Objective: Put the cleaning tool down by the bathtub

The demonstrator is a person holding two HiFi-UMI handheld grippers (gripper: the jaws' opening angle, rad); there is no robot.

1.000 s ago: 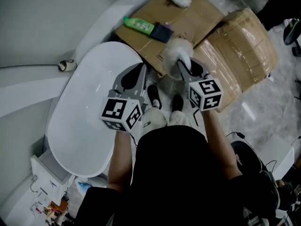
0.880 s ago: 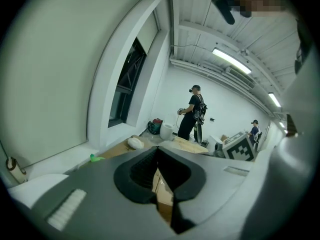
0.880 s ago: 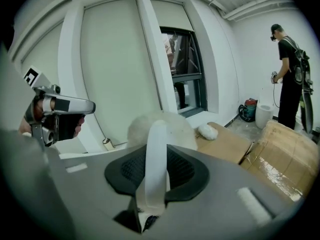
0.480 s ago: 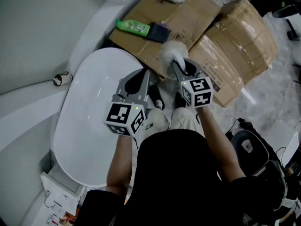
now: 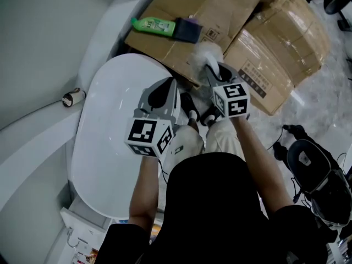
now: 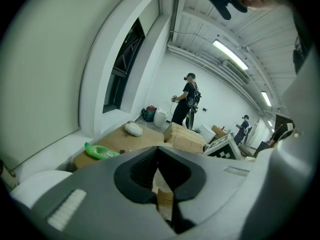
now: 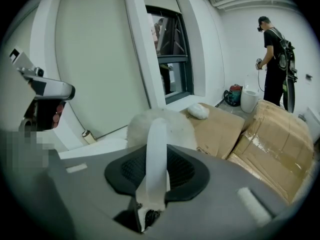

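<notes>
Scene: a person stands beside a white bathtub (image 5: 107, 131) with a gripper in each hand. Flattened cardboard (image 5: 220, 10) and a taped box (image 5: 286, 37) cover the floor ahead.
Right gripper: the right gripper (image 7: 155, 160) has its jaws clamped on the pale handle of the cleaning tool (image 5: 207, 54). The tool's fluffy white head stands out beyond the tips.
Where the tool is: it is held in the air over the near edge of the cardboard, just past the tub's rim and resting on nothing.
Left gripper: the left gripper (image 6: 158, 151) has its pads pressed together at the tips with nothing between them. It hangs over the tub's rim, just beside the right gripper.
Also on the cardboard: a green bottle (image 5: 153, 25) with a dark block (image 5: 188, 31) touching it, and farther off a second white fluffy piece (image 7: 199, 111).
Step in hand: this appears to be the carry to the set-down spot — the release is not yet made.
Doing it well: bring the tool down head first until it rests on the floor or cardboard close against the tub, clear of the person's shoes (image 5: 187, 102) and the bottle. Part the jaws only once the surface takes the weight, then draw back along the handle's line.
Risk: letting go from this height would likely let the light tool bounce or roll away from the tub.
</notes>
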